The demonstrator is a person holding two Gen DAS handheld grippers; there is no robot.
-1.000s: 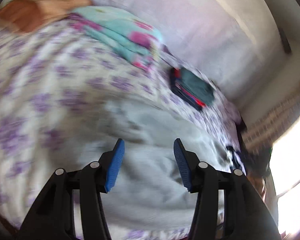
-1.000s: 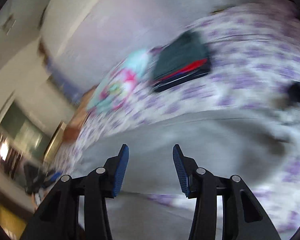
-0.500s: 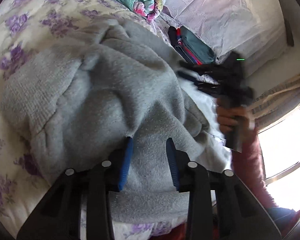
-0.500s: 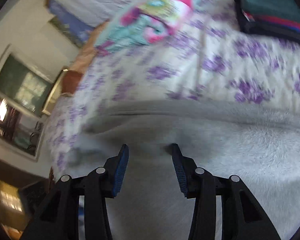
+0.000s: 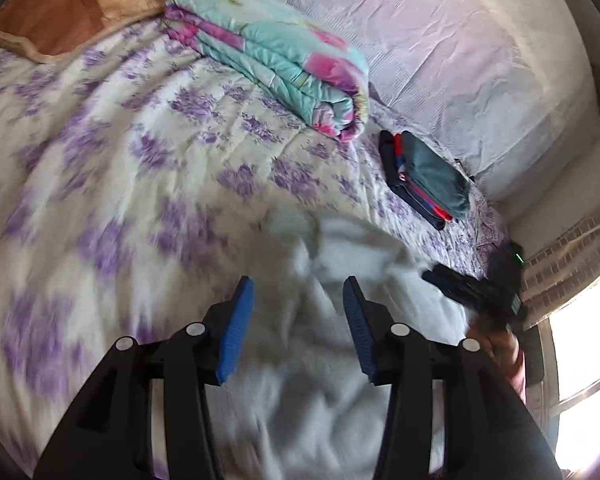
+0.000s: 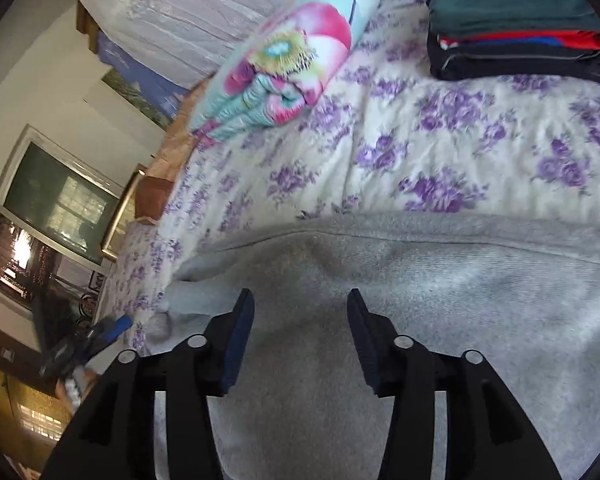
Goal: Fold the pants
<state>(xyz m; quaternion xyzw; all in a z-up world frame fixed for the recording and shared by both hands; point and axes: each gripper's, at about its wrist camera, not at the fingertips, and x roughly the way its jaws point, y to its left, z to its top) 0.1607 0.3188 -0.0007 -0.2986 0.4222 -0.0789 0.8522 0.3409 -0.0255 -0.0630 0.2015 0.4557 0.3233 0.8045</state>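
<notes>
Soft grey fleece pants (image 6: 400,292) lie bunched across the near side of the bed, on the white quilt with purple flowers (image 6: 440,152). In the left wrist view they are motion-blurred and pale, heaped in loose folds. Judgement: thick, limp, light cloth; not slippery, not fragile, will sag and drag on the quilt. Best hold looks like the seamed edge running along the far side of the fabric, one gripper toward each end.

Left gripper (image 5: 298,320): pitched down over the heap, jaws parted, having just opened further; cloth lies below, nothing pinched between the blue pads.

Right gripper (image 6: 300,324): angled down over the flatter stretch, jaws likewise just opened further, pads clear of the fabric.

The far corner of the bed carries a folded stack of dark clothes (image 6: 516,28); a rolled turquoise-and-pink floral comforter (image 5: 276,60) lies near it.
</notes>
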